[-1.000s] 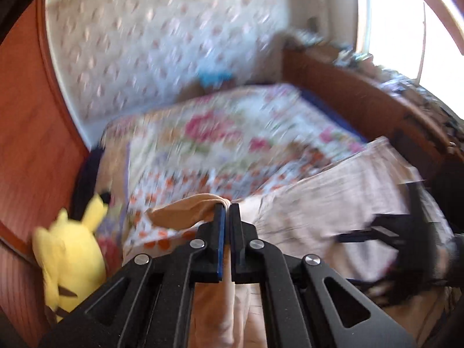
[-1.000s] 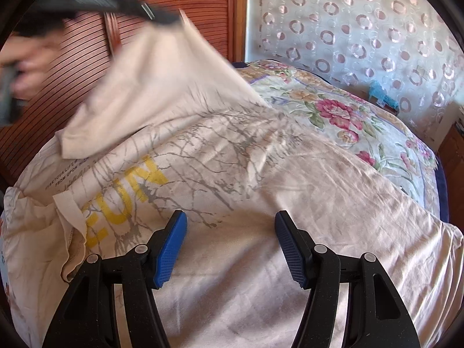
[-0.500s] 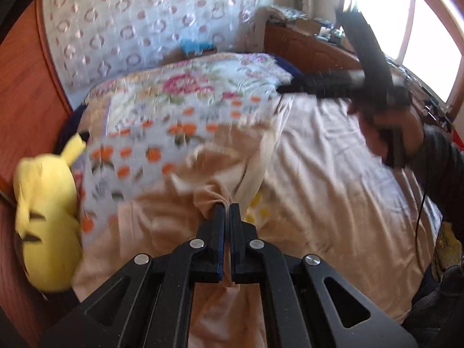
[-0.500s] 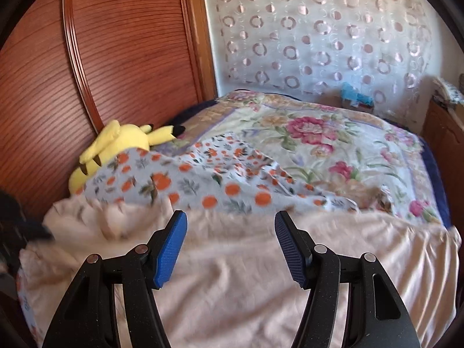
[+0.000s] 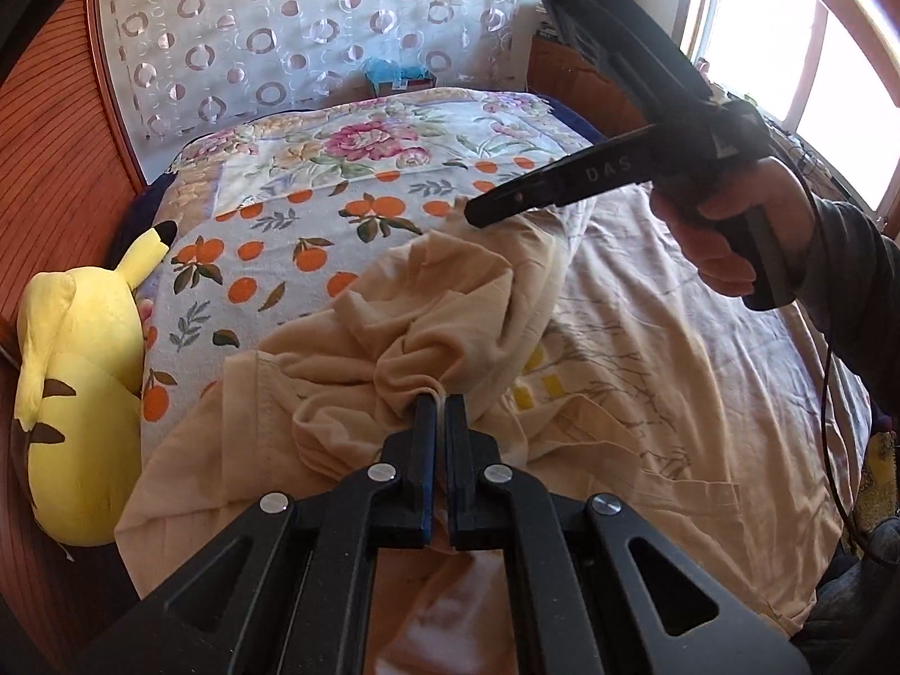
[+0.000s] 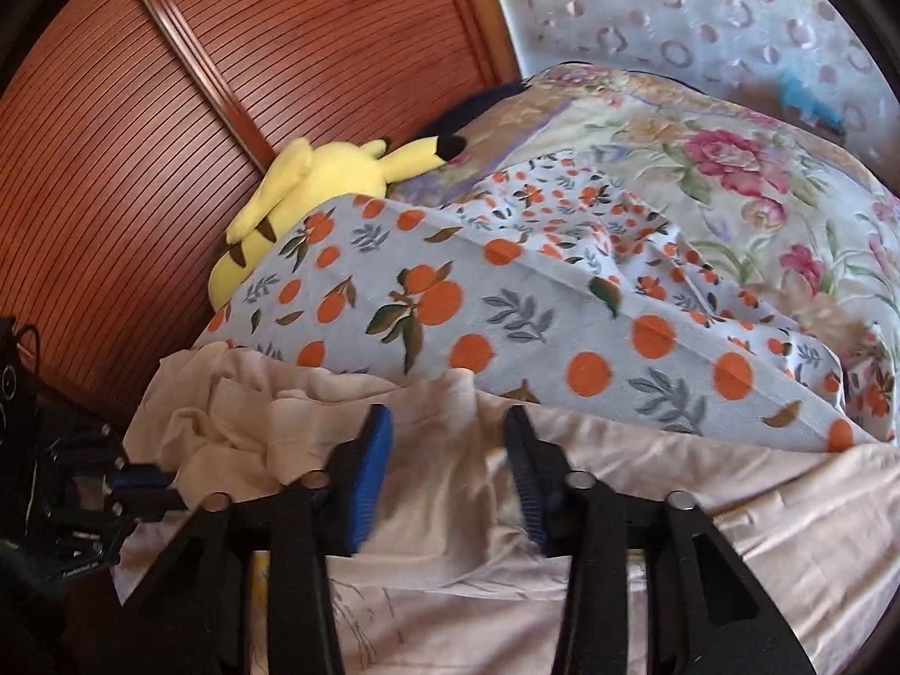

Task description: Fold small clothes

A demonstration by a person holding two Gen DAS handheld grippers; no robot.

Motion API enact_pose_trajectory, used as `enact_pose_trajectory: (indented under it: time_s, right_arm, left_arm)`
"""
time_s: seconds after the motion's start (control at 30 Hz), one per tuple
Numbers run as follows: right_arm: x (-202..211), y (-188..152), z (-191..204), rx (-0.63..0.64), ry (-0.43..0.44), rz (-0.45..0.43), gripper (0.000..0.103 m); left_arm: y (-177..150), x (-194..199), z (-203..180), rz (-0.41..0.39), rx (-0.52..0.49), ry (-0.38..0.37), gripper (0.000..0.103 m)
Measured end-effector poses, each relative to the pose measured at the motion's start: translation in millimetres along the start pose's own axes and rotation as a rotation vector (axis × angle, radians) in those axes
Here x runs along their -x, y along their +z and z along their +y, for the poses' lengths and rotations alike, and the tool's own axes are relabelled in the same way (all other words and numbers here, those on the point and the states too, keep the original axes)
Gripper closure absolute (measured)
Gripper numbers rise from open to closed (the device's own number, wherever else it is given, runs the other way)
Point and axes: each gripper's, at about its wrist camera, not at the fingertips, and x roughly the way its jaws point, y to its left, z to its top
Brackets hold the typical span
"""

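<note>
A beige T-shirt (image 5: 647, 394) with a grey tree print and yellow letters lies crumpled on the bed. My left gripper (image 5: 439, 399) is shut on a bunched fold of it, low over the bed. My right gripper (image 6: 450, 444) sits at the shirt's far edge (image 6: 444, 394), beside the orange-print cloth. Its jaws are closing, with beige fabric lying between the blue pads (image 6: 374, 450), which stand apart and do not press on it. In the left wrist view the right gripper (image 5: 478, 212) comes in from the upper right, its tip at the raised shirt edge.
An orange-print cloth (image 5: 270, 259) and a floral bedspread (image 5: 365, 135) cover the far bed. A yellow plush toy (image 5: 73, 394) lies against the wooden wardrobe (image 6: 169, 112) on the left. A person's hand (image 5: 725, 236) grips the right tool. Wooden furniture (image 5: 585, 84) stands under the window.
My left gripper has come down with the shirt bunch onto the bed. My right gripper has moved to the shirt's far edge and its jaws have narrowed.
</note>
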Motion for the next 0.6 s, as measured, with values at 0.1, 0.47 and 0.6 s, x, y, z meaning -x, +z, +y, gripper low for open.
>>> enact_pose_trajectory:
  time_s: [0.1,0.47,0.6]
  right_arm:
    - [-5.3,13.4,-0.2,0.056,-0.004,0.015,0.100]
    - [55.8,77.5,-32.4,0.030,-0.217,-0.362,0.101]
    - [55.3,94.5,-40.3,0.028,-0.283,-0.420,0.101]
  left_arm:
    - [5.1,-2.2,6.7,-0.003,-0.006,0.010,0.099]
    - [110.5,-9.8,67.1,-0.145,-0.085,0.224,0.099]
    - [151.4,-24.9,80.3,-0.190,-0.116,0.277,0.099]
